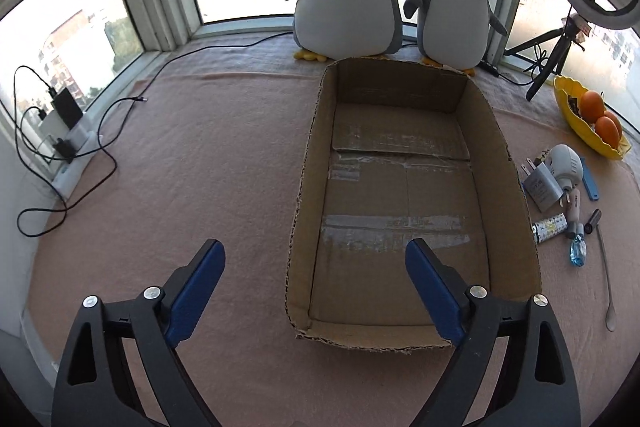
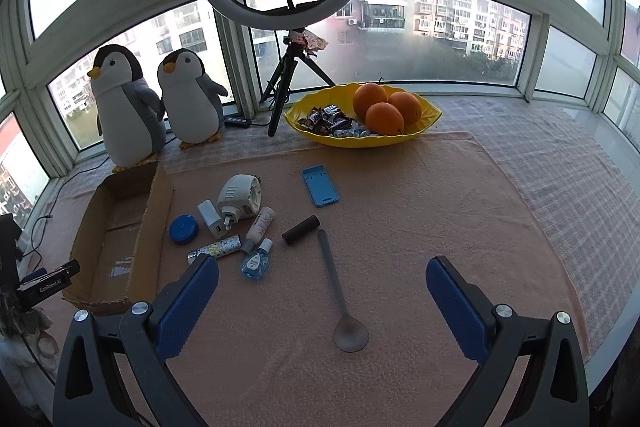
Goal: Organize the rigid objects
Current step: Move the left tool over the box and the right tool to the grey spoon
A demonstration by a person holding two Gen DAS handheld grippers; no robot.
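On pink blanket (image 2: 400, 187), cardboard box (image 1: 312, 163), bay windows (image 2: 440, 39)

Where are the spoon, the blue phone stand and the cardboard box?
spoon (image 2: 351, 335), right wrist view, on its bowl.
blue phone stand (image 2: 320, 186), right wrist view, on its flat face.
cardboard box (image 1: 308, 163), left wrist view, on its left wall.

Rough corrugated cardboard box (image 1: 404, 187) on matt, nubbly pink cloth (image 1: 200, 167).
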